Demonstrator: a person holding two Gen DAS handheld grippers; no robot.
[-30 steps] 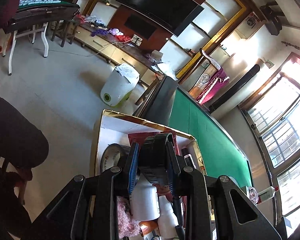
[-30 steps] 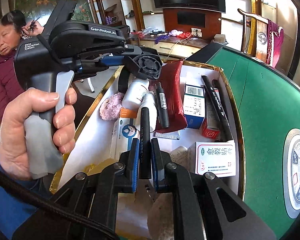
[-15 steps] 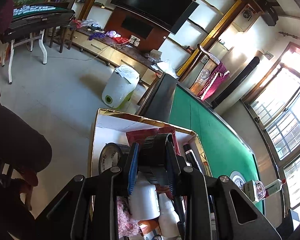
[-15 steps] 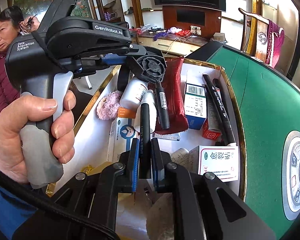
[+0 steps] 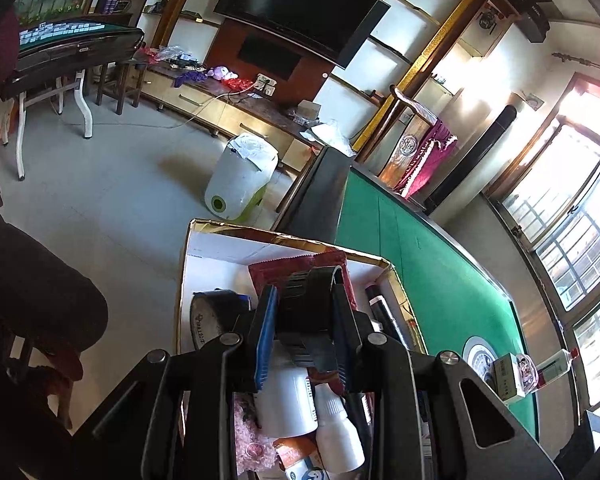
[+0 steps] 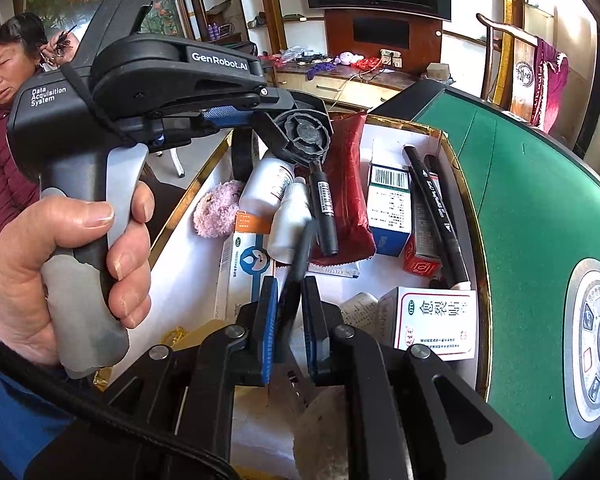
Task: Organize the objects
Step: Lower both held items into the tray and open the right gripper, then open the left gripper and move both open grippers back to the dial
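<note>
Our right hand-held gripper is clamped on a dark pen, tilted over the box on the green bench, we judge to lay it among the markers. Our left hand-held gripper grips a black fan-like part above that box, likely bound there too.

The left hand-held gripper reads "GenRobot.AI" and "Data Acquisition System".
</note>
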